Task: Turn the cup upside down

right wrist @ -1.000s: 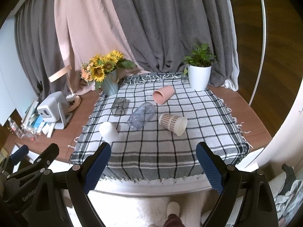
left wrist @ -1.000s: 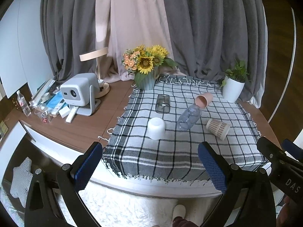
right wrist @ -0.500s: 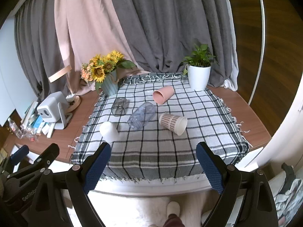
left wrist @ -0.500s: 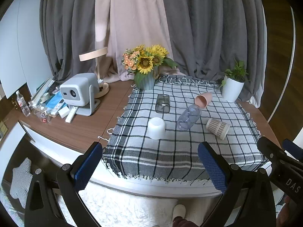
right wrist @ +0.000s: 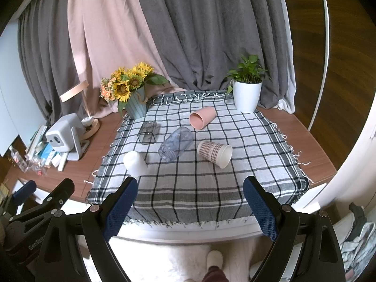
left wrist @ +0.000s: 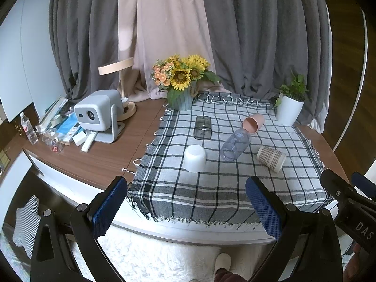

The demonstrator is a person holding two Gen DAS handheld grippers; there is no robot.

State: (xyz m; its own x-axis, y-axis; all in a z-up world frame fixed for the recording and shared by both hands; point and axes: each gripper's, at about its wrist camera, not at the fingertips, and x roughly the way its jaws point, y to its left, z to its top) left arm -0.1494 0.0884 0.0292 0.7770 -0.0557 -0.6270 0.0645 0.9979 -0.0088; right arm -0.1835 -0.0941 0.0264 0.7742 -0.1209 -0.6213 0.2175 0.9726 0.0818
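- Five cups rest on the checked cloth (right wrist: pixel 188 188) covering the desk: white cup (right wrist: pixel 134 163) already mouth-down near the left edge, dark glass (right wrist: pixel 147 135), clear tumbler (right wrist: pixel 175 146), pink cup (right wrist: pixel 202 117) and patterned paper cup (right wrist: pixel 215 153), the last four lying on their sides toward the centre
- Left gripper (left wrist: pixel 185 205) and right gripper (right wrist: pixel 189 203): jaws spread wide, empty, held off the front edge, well apart from every cup
- Risk: a cup on its side likely rolls if only one finger touches it first
- Risk: paper cup walls may crush under a firm squeeze
- Risk: loose cloth may bunch under a dragged rim, so the cup lands tilted
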